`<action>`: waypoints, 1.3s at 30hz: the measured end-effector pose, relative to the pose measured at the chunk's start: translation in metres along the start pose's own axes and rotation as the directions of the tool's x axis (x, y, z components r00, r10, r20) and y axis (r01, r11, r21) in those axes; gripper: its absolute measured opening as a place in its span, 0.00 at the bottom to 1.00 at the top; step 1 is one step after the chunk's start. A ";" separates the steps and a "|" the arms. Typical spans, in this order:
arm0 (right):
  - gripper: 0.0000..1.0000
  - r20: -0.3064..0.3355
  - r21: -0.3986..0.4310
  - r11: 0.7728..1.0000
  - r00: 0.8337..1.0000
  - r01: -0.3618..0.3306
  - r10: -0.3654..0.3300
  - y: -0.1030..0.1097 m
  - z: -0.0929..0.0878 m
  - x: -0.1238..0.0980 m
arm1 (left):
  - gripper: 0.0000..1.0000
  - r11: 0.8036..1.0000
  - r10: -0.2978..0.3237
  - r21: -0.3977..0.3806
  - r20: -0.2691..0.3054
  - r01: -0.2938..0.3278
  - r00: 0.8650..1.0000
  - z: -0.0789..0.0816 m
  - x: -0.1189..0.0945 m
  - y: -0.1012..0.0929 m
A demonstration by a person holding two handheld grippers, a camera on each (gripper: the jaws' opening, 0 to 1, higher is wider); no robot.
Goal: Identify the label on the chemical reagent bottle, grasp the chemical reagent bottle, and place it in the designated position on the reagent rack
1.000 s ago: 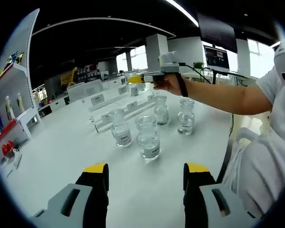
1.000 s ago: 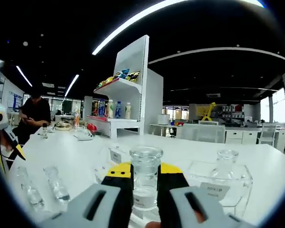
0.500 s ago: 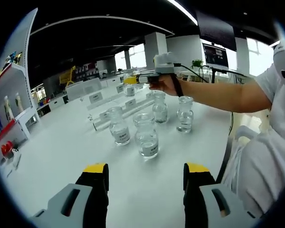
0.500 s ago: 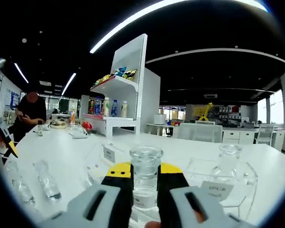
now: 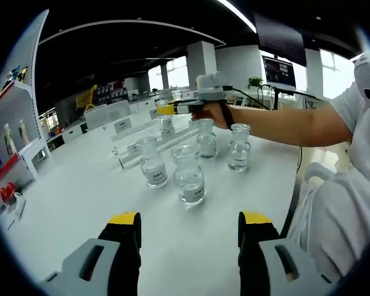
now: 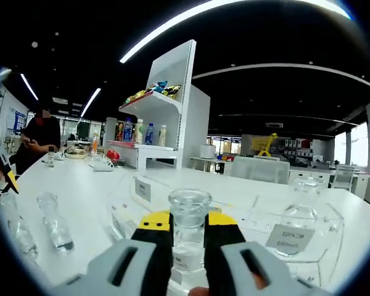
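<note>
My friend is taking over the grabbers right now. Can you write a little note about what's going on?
Right gripper: shut on a clear reagent bottle, held up over the clear rack with its label cards.
Left gripper: open, holding nothing, hovering above the white table.
Four bottles stand on the table.
Done: one bottle grasped.
Left: set it in its rack spot, then the others.

Your right gripper [image 6: 188, 237] has yellow tips, black jaws and grey bodies, and the bottle [image 6: 189, 231] between them is clear glass with a white label. Your left gripper [image 5: 188, 231] shows the same yellow, black and grey. The table [image 5: 80, 191] is white. The four bottles [image 5: 189, 176] on it are clear with white labels. The rack [image 6: 296, 228] is transparent with a white tag. Your sleeve [image 5: 357, 105] is white.
</note>
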State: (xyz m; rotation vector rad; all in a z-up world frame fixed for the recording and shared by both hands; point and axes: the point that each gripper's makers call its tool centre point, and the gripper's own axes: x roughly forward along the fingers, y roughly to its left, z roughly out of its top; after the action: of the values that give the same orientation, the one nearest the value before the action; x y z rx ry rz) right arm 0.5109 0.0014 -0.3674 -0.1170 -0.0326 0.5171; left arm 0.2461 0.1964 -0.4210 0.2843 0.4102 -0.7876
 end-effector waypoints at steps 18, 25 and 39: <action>0.16 -0.065 0.039 0.999 0.998 0.027 -0.025 -0.005 -0.022 0.005 | 0.64 1.000 0.000 0.000 -0.001 0.000 1.000 0.000 0.002 0.002; 0.17 -0.086 0.033 0.999 0.996 0.026 -0.024 -0.006 -0.029 0.012 | 0.64 1.000 -0.006 0.000 -0.002 0.006 1.000 0.000 0.003 0.000; 0.17 -0.114 0.038 0.999 0.993 0.012 -0.008 -0.002 -0.035 0.011 | 0.64 1.000 -0.004 -0.003 -0.004 0.004 1.000 -0.002 0.004 0.001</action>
State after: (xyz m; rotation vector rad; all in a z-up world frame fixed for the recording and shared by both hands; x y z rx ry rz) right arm 0.5233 0.0010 -0.4020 -0.1088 0.0884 0.5002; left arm 0.2491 0.1949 -0.4245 0.2825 0.4162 -0.7907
